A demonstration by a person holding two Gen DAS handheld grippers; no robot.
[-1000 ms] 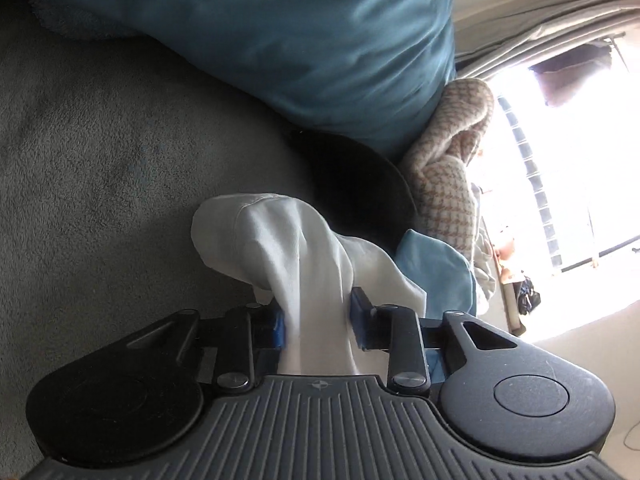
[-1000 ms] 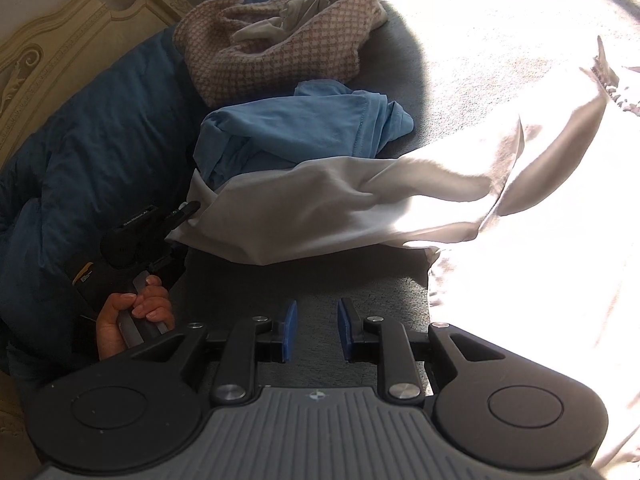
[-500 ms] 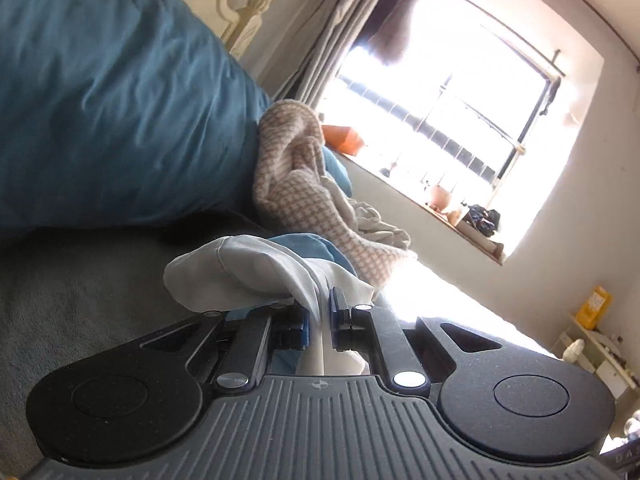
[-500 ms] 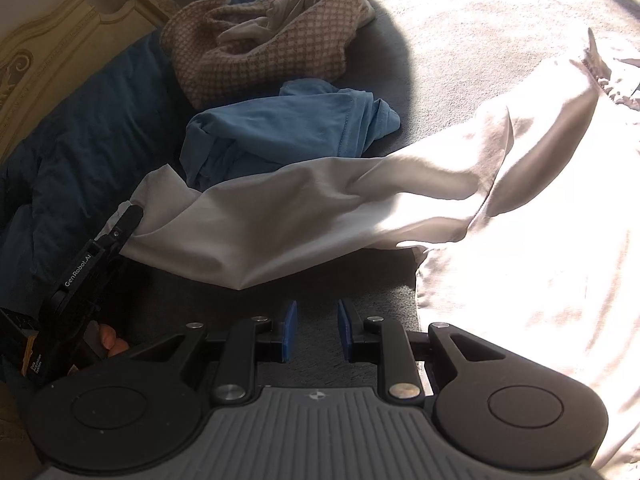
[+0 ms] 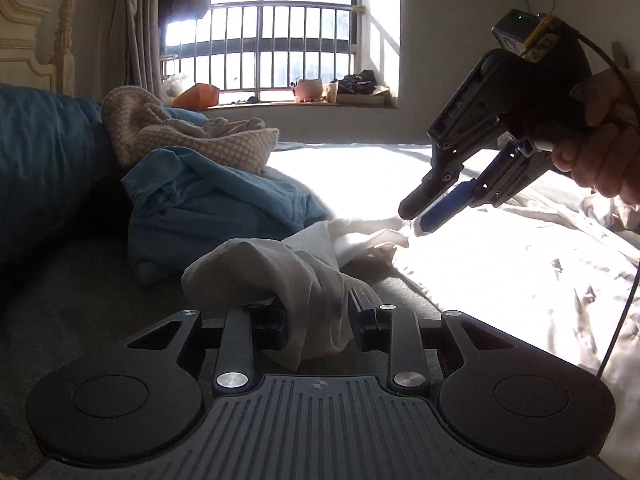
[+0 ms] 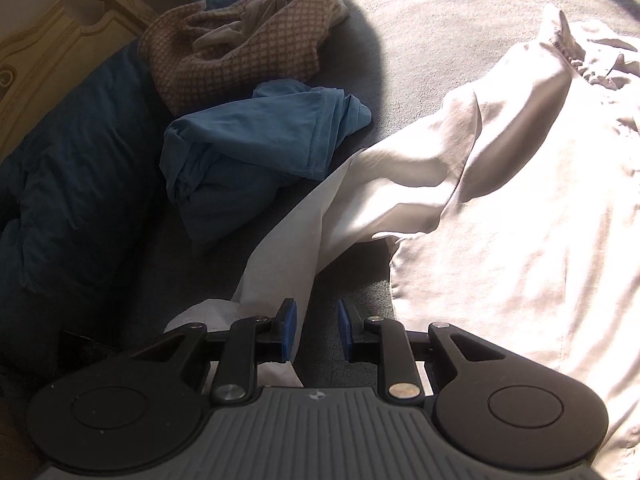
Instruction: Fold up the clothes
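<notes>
White garment (image 6: 500, 208) is lying spread beside the blue shirt (image 6: 260, 136), sleeve end bunched between left gripper (image 5: 316, 326)'s parted-looking fingers while right gripper (image 6: 312, 330) is hovering released; likely sleeve fold, needing a pull inward.

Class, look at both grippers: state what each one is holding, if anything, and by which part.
The left gripper holds the white garment by a bunched sleeve end. The right gripper holds nothing; its jaws are open.
</notes>
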